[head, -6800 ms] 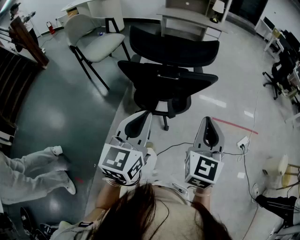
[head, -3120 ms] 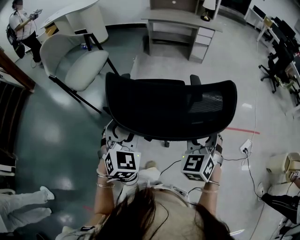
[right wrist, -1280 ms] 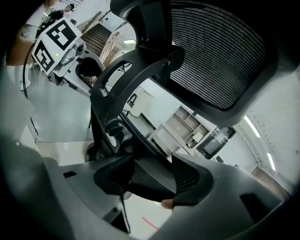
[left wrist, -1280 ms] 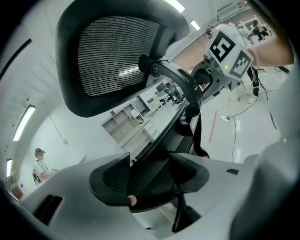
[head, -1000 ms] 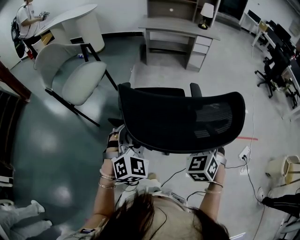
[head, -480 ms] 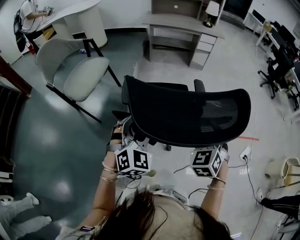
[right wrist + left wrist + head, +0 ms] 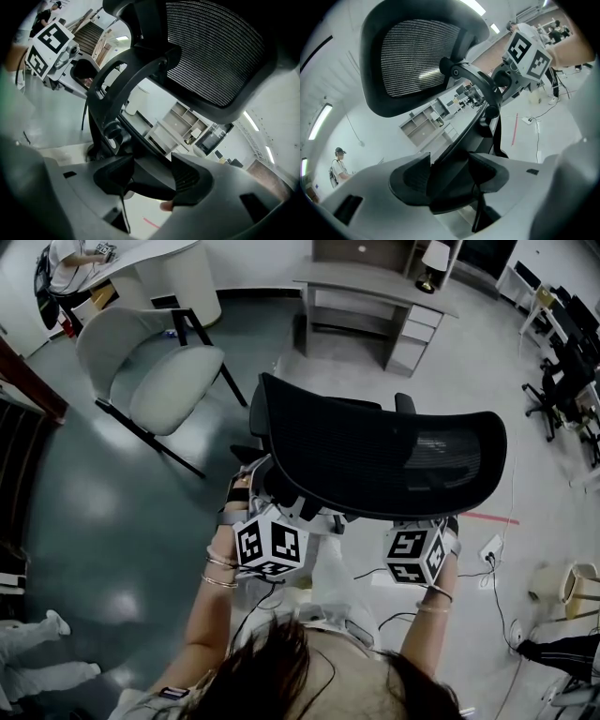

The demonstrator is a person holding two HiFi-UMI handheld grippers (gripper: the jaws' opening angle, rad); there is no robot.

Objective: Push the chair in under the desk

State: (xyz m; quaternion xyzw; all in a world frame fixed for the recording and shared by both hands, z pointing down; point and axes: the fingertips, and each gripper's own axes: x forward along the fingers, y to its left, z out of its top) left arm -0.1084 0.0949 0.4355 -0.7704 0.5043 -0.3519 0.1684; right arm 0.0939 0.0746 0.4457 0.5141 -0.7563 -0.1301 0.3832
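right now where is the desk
In the head view the desk stands top centre, beyond the black office chair, right of the pale chair.

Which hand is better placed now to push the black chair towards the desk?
Neither clearly. The left claw and right claw are both shut on the lower frame of the chair, one at each side, with the desk ahead. Pushing with both looks best.

The bare left arm (image 7: 210, 615) and right arm (image 7: 427, 638) reach forward. The grey left gripper (image 7: 449, 174) and grey right gripper (image 7: 151, 174) both pinch the black mesh chair (image 7: 375, 460).
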